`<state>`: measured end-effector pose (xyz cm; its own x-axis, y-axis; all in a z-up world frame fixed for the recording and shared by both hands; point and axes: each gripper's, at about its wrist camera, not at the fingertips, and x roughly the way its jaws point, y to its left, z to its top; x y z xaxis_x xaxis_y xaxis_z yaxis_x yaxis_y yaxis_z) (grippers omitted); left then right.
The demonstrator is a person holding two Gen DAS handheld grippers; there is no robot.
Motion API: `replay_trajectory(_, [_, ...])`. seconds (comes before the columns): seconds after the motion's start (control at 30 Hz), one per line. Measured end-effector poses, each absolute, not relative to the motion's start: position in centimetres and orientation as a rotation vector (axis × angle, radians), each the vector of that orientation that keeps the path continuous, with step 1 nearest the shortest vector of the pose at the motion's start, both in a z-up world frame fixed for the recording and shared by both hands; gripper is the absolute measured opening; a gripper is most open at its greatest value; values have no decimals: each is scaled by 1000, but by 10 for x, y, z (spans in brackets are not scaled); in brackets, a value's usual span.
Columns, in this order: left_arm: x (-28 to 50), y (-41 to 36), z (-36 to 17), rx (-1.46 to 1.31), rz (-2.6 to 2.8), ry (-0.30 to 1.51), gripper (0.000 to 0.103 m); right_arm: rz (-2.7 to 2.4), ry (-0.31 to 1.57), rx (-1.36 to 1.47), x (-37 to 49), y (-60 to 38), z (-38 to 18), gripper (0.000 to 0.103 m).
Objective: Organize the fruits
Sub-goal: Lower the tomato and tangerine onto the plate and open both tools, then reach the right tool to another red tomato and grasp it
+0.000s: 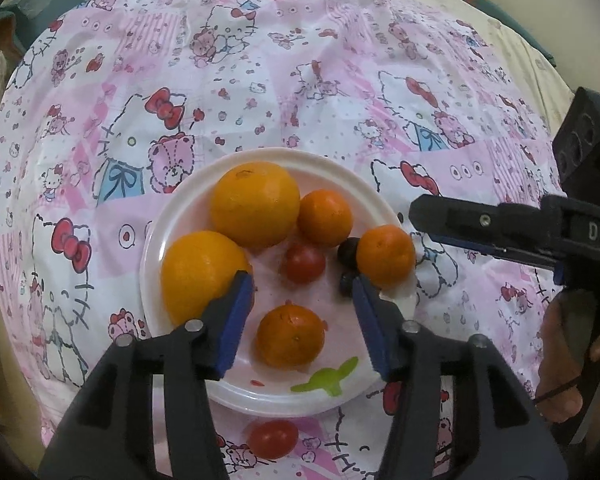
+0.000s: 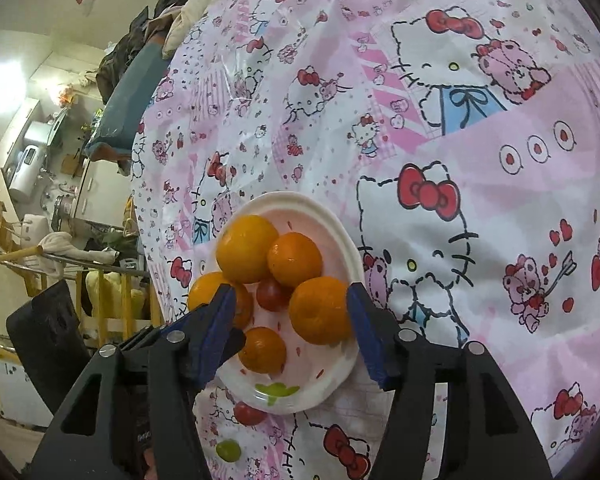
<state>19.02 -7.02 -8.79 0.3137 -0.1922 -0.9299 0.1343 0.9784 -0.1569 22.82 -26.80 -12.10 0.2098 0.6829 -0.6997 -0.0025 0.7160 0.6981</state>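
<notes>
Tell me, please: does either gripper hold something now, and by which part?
Nothing is held. The left gripper and right gripper are open above the plate; no pad presses on fruit.

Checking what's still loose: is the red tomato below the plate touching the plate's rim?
Apart. The left wrist view shows patterned cloth between the tomato and the plate rim.

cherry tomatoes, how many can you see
2. One cherry tomato lies on the white plate among the oranges; the other cherry tomato sits off the plate on the tablecloth by its near rim. More may be hidden.
</notes>
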Motion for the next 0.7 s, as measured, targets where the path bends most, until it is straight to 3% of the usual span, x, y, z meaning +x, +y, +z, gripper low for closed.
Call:
replay_trajectory(0.1, [189,-71,-87,-61,-219,1245,52,510,1280,639,229,-271,-120,67])
replay_trajectory(0.23, [186,-68,-82,-92,-224,1240,68,515,1257,629,229,-274,-112,68])
replay_trajectory(0.7, [154,-57,-51,-114,-240,1172,70,478,1190,589,198,-278,-85,70])
